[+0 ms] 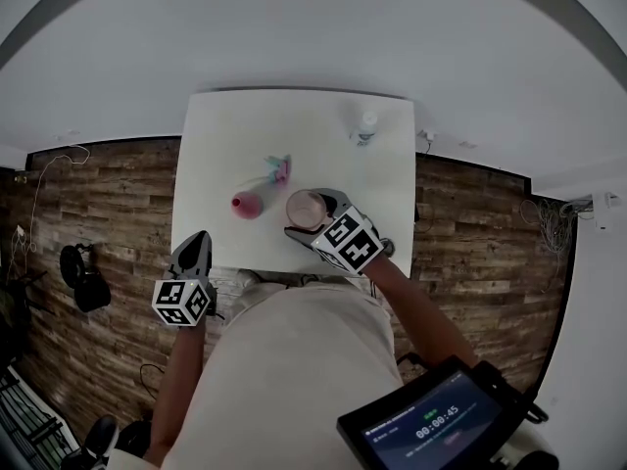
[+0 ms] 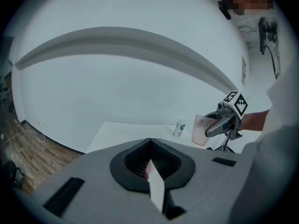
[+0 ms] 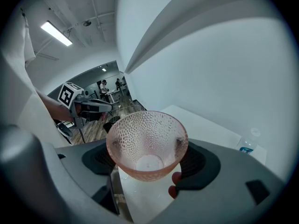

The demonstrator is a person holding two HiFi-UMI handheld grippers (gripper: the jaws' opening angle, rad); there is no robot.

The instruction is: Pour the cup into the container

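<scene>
Pink dimpled cup [image 3: 147, 143] sits upright, mouth up, long axis vertical, clamped in the right gripper [image 1: 315, 215] by the table's [image 1: 225, 125] near edge. The left gripper [image 1: 194, 253], jaws together and empty, hangs off the near-left corner. The step looks like carrying; next, tilt the cup over the pink container [image 1: 247, 205] beside it.

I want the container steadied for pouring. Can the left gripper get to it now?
Probably yes. The left gripper hangs by the table's near left corner, and only bare table lies between it and the container; the cup is further right.
</scene>
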